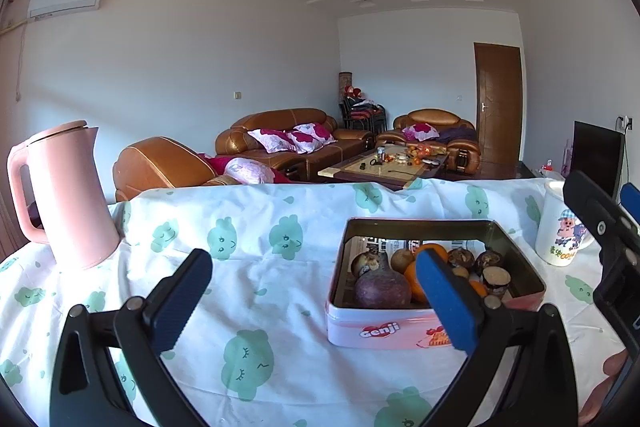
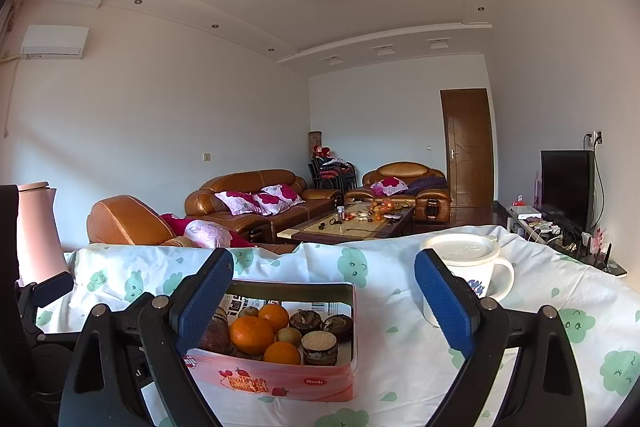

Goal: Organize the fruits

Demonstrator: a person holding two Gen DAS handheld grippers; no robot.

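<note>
Right wrist view: the fruits (image 2: pixel 252 334) all lie inside the pink tin (image 2: pixel 280 381) on the worktop (image 2: pixel 520 307); none lies outside it. Beside the tin, the right gripper (image 2: pixel 324 299) and left gripper (image 1: pixel 314 301) stand spread, empty. Sorting looks finished or unstarted.

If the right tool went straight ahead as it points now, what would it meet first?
Probably nothing close: the right tool points level, above the pink tin of fruit and left of the white mug. Depth is hard to judge.
</note>
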